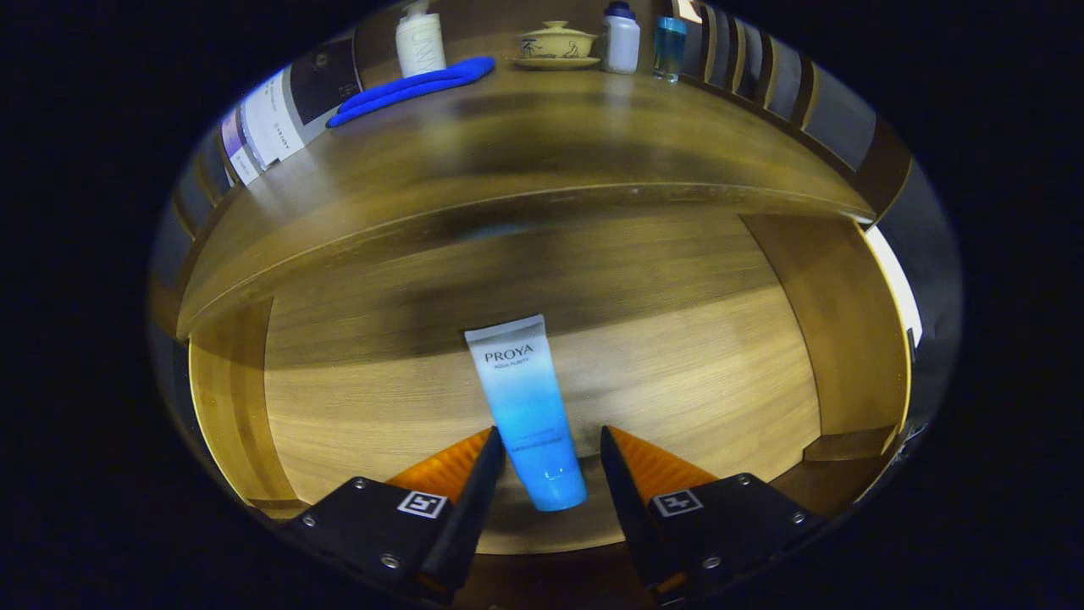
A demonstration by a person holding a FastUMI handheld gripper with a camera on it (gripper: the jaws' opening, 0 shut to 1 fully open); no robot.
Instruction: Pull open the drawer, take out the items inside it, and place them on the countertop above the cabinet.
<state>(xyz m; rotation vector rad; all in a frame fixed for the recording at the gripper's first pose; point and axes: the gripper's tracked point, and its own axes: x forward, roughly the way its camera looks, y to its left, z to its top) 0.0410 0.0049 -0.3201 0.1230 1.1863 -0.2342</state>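
Blue tube [529, 407] lies between the released fingers of the gripper [552, 445] in the open drawer [677, 373]; lower squarely, then clench on its middle.

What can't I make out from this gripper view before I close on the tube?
- Tube: whether the gripper fingers touch it; it lies between the open fingers, contact unclear.
- Drawer front corners: hidden behind the gripper body.
- Drawer back: shadowed under the countertop.
- Bottles on the countertop: too small to identify.
- Blue cloth: blurred, folds unclear.
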